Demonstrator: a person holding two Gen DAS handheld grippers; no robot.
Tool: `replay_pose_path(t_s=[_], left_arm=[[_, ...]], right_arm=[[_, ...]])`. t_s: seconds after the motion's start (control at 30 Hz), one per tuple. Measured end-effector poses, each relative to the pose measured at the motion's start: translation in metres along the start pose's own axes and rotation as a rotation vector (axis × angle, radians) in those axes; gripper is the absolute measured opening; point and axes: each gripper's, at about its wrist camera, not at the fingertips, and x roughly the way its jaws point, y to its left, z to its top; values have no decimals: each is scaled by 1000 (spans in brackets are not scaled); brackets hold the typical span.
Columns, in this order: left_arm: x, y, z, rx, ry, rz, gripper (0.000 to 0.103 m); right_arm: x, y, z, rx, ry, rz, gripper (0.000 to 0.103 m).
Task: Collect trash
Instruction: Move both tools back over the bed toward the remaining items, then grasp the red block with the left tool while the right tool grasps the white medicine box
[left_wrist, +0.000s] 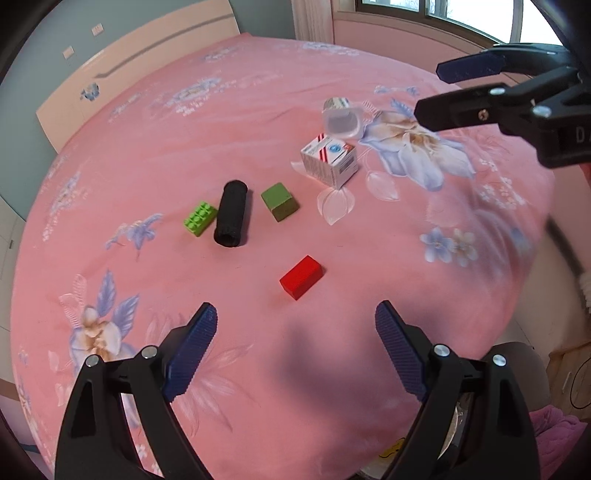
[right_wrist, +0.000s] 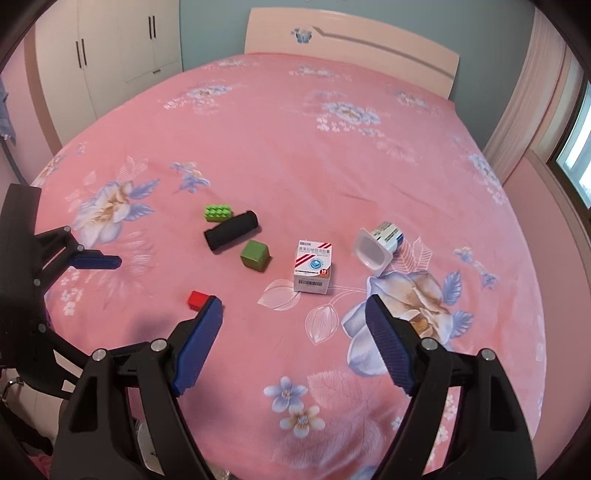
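A white medicine box (right_wrist: 313, 269) (left_wrist: 329, 160) stands on the pink flowered bed. Just beyond it an empty plastic yogurt cup (right_wrist: 375, 247) (left_wrist: 340, 117) lies on its side. My right gripper (right_wrist: 293, 304) hangs open above the bedspread just short of the box, nothing between its blue pads. It also shows at the top right of the left wrist view as the right gripper (left_wrist: 430, 88). My left gripper (left_wrist: 295, 314) is open and empty, with a red block (left_wrist: 301, 277) just ahead of its fingertips.
A black roll (left_wrist: 231, 214) (right_wrist: 232, 230), a green studded brick (left_wrist: 199, 218) (right_wrist: 218, 213) and a green cube (left_wrist: 279, 202) (right_wrist: 255, 255) lie left of the box. The red block (right_wrist: 197, 299) sits by my right gripper's left finger. Headboard (right_wrist: 351, 40) and wardrobe (right_wrist: 110, 48) stand behind.
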Motion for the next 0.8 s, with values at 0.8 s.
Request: replay_pose_path(t_s=[0.8], left_arm=[[115, 10, 11, 70, 47, -160, 56]], right_arm=[[187, -34, 21, 109, 158, 4, 51]])
